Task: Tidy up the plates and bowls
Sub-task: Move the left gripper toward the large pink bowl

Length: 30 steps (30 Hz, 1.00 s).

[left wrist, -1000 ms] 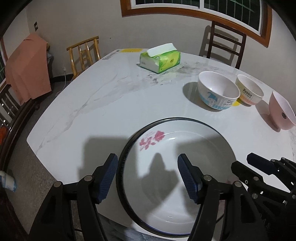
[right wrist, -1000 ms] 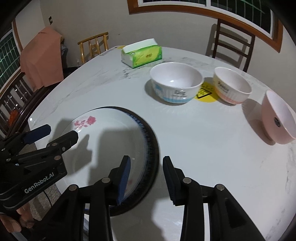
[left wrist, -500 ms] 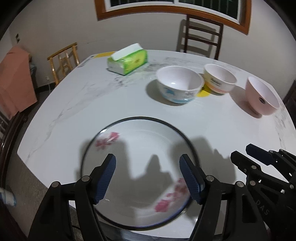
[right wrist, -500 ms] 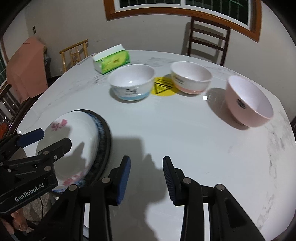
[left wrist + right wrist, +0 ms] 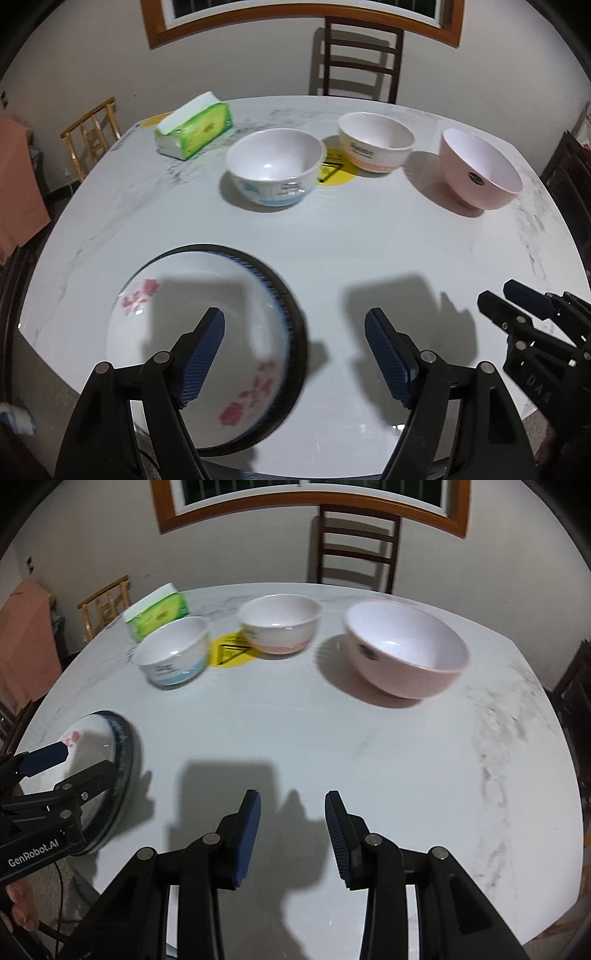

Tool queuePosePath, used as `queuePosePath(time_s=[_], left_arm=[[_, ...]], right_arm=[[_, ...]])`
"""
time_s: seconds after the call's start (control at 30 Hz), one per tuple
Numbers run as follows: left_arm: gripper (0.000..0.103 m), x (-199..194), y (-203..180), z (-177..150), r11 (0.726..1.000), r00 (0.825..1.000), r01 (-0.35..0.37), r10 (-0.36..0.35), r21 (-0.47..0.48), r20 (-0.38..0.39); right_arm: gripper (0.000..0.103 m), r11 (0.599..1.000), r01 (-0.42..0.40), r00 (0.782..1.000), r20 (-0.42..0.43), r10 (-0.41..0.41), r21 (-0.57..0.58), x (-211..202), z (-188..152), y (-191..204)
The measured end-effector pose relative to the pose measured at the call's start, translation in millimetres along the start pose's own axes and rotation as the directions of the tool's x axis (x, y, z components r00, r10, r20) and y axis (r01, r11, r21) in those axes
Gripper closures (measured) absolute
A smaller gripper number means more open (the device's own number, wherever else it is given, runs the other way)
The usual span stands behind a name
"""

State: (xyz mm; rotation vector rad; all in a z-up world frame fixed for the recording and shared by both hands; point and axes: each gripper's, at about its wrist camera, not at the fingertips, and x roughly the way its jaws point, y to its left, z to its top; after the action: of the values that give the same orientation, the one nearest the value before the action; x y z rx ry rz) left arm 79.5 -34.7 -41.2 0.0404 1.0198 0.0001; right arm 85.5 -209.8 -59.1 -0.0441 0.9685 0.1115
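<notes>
A white plate with pink flowers (image 5: 177,295) lies on a dark-rimmed plate (image 5: 295,332) at the near left of the marble table (image 5: 369,240). Farther back stand three bowls: white with a blue band (image 5: 273,162), cream with a pink base (image 5: 375,142), and pink (image 5: 480,170). My left gripper (image 5: 294,317) hovers over the stack's right rim, its jaws opening with nothing held. My right gripper (image 5: 292,797) hangs over bare table, open a moderate gap and empty. From there the pink bowl (image 5: 406,650) is straight ahead and the plates (image 5: 96,738) lie far left.
A green tissue pack (image 5: 194,129) and a yellow sticker (image 5: 336,170) sit at the back of the table. A dark chair (image 5: 360,55) stands behind it, a light wooden chair (image 5: 92,136) and an orange cloth (image 5: 18,184) to the left.
Both grippers have swept to the right across the table, so the plates now sit left in both views. The left jaws have spread wider; the right jaws kept their gap.
</notes>
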Motion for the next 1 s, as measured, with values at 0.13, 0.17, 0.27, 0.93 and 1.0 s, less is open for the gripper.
queuePosePath(time_s=[0.13,0.17,0.27,0.93,1.0], left_arm=[[0.027,5,-20,6,0.999,1.0,0.016,-0.015,0.036,-0.014],[0.027,6,-24,8,0.999,1.0,0.021,-0.021,0.041,-0.017],[0.027,9,-38,16,0.998,0.999,0.034,-0.033,0.058,-0.02],[0.027,26,-104,101,0.991,0.991,0.131,-0.131,0.034,-0.018],[0.027,29,-107,109,0.989,0.99,0.143,-0.143,0.022,-0.022]], right_arm=[[0.066,0.999,0.031,1.0,0.0,-0.031,0.038,0,2,-27],[0.066,0.998,0.037,0.999,0.001,-0.038,0.046,0,2,-33],[0.066,0.996,0.058,0.998,0.002,-0.058,0.061,1,4,-51],[0.066,0.986,0.08,0.995,0.041,-0.087,0.149,-3,51,-145],[0.066,0.983,0.083,0.994,0.052,-0.093,0.164,-4,63,-155]])
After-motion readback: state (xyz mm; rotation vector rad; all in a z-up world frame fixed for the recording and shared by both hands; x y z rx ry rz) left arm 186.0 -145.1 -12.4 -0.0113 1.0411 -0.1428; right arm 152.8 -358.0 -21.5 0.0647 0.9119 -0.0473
